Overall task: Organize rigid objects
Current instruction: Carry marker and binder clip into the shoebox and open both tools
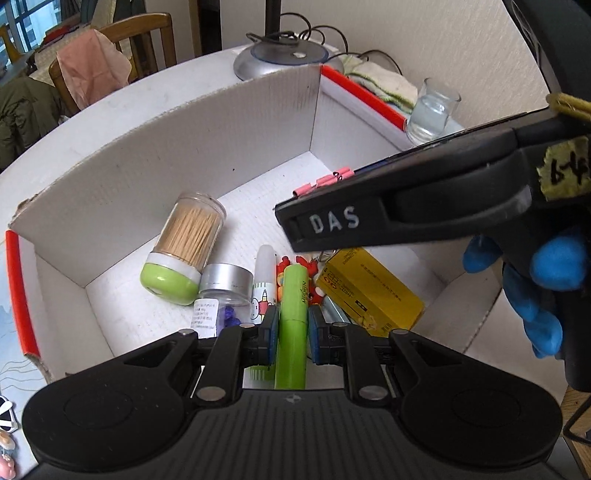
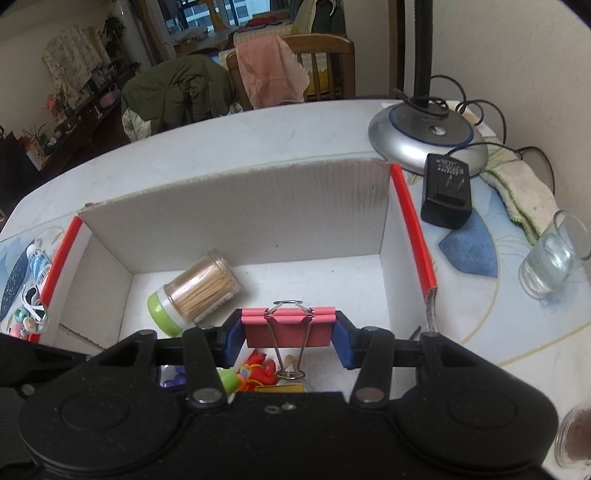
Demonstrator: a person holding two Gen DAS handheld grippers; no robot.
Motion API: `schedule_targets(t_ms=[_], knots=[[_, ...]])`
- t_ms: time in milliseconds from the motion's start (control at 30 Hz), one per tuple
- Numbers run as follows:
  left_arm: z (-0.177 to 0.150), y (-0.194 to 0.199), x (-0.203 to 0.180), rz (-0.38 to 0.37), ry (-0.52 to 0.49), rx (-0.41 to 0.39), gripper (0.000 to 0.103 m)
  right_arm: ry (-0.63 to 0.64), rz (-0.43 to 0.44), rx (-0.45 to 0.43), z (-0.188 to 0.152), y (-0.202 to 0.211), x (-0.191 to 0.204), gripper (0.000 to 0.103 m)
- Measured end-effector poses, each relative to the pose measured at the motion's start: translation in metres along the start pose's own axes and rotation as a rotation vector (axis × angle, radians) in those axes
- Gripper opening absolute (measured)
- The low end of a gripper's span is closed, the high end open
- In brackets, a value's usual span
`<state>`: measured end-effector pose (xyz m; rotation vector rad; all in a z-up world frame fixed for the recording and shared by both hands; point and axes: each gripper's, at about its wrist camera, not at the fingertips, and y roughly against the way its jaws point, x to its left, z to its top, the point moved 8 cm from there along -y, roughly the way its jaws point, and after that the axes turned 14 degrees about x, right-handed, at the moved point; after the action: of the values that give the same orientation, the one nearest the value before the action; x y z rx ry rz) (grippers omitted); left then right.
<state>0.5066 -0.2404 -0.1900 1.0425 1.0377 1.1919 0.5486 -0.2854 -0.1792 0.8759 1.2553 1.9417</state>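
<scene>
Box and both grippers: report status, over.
Left gripper shut on green marker, above box. Right gripper shut on pink binder clip, also above box. Toothpick jar, yellow carton already inside. Nothing blocking.

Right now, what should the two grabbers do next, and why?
Probably lower a little, then open. The left gripper clamps a green tube and the right gripper a pink clip, both above the box, where other things already lie.

Cream wall (image 2: 535, 44), wooden chair (image 2: 321, 62) draped with pink cloth (image 2: 269, 74), daylit window (image 2: 221, 14)
</scene>
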Motion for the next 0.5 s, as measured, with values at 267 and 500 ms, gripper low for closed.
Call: schedule_targets(t_ms=[267,500], knots=[[0.003,-0.013,-0.003,-0.011,0.001,0.048,0.016,-0.004,0.006,0.027,0.001,-0.006,0.000,0.048],[0.003,-0.023,-0.001,-0.002,0.007,0.084,0.016,-0.004,0.013,0.056,-0.001,-0.009,0.000,0.048]])
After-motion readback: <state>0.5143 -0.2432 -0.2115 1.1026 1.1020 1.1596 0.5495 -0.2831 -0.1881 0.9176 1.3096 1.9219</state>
